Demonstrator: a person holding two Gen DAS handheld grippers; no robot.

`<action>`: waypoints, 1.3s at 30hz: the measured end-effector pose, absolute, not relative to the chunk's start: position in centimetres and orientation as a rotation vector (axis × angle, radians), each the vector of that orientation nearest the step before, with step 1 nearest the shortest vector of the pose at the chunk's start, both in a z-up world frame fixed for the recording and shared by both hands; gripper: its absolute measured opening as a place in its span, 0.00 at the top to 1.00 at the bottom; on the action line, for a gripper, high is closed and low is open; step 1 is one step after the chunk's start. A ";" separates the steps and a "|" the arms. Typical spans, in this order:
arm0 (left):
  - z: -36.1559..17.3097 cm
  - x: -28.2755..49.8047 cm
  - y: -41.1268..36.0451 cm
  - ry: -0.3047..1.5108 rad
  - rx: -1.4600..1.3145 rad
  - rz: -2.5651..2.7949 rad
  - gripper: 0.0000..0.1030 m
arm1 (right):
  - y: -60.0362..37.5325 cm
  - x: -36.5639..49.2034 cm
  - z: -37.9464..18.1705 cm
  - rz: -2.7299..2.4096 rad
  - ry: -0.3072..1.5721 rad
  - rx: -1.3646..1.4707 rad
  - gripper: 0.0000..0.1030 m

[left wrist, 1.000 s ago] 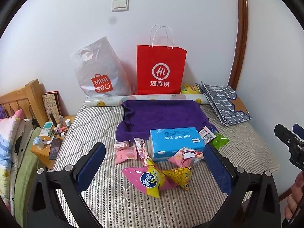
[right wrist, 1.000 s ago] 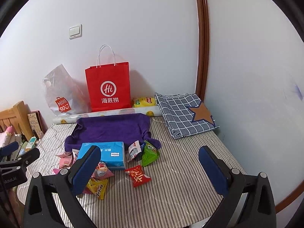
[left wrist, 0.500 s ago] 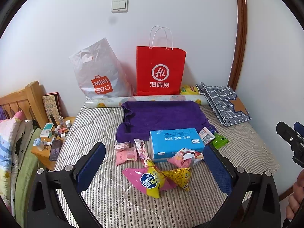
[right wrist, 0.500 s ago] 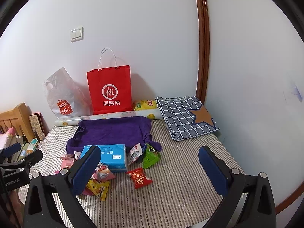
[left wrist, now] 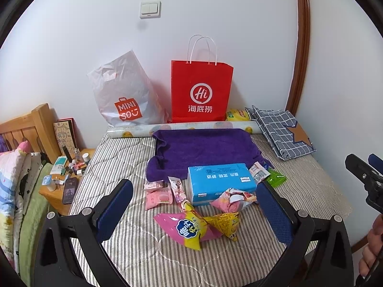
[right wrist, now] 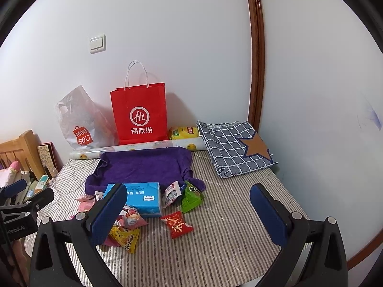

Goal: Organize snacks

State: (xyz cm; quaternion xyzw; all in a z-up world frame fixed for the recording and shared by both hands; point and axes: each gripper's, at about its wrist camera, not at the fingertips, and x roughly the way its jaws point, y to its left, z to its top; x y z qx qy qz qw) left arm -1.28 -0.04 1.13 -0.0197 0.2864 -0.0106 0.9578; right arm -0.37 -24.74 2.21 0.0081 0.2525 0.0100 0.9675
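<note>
Several snack packets lie on a striped mattress [left wrist: 115, 162] around a blue box [left wrist: 220, 181]: a pink and yellow bag [left wrist: 189, 227], a yellow triangular pack [left wrist: 225, 222], pink packets [left wrist: 158, 196], a green packet [right wrist: 190, 197] and a red packet [right wrist: 176, 223]. The blue box [right wrist: 141, 197] sits on the front edge of a purple towel [left wrist: 203, 148]. My left gripper [left wrist: 194, 208] is open and empty, held above the near snacks. My right gripper [right wrist: 189, 208] is open and empty, above the mattress to the right of them.
A red paper bag [left wrist: 201, 93] and a white Miniso plastic bag [left wrist: 124, 95] stand against the back wall behind a roll [left wrist: 182, 128]. A folded checked cloth [right wrist: 234, 148] lies at the back right. A cluttered wooden nightstand [left wrist: 64, 177] stands left of the mattress.
Both views have shifted slightly: the scene sits a little lower and closer in each. Both grippers stay open and empty. No snack has moved.
</note>
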 end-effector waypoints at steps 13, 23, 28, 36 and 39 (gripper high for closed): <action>1.2 -1.3 -0.1 0.582 -0.040 -0.024 0.01 | -24.9 -0.4 2.1 0.023 0.514 0.029 0.00; 1.3 -1.4 -0.3 0.582 -0.039 -0.028 0.01 | -24.9 -0.4 2.2 0.026 0.509 0.028 0.00; 1.3 -1.4 -0.4 0.582 -0.040 -0.028 0.01 | -25.0 -0.4 2.2 0.024 0.507 0.041 0.00; 0.1 -0.8 -0.4 0.593 -0.009 -0.024 0.01 | -24.9 0.9 0.7 0.037 0.552 0.064 0.00; -1.0 -0.1 0.1 0.618 -0.013 -0.014 0.01 | -25.0 1.6 -0.5 0.017 0.559 0.058 0.00</action>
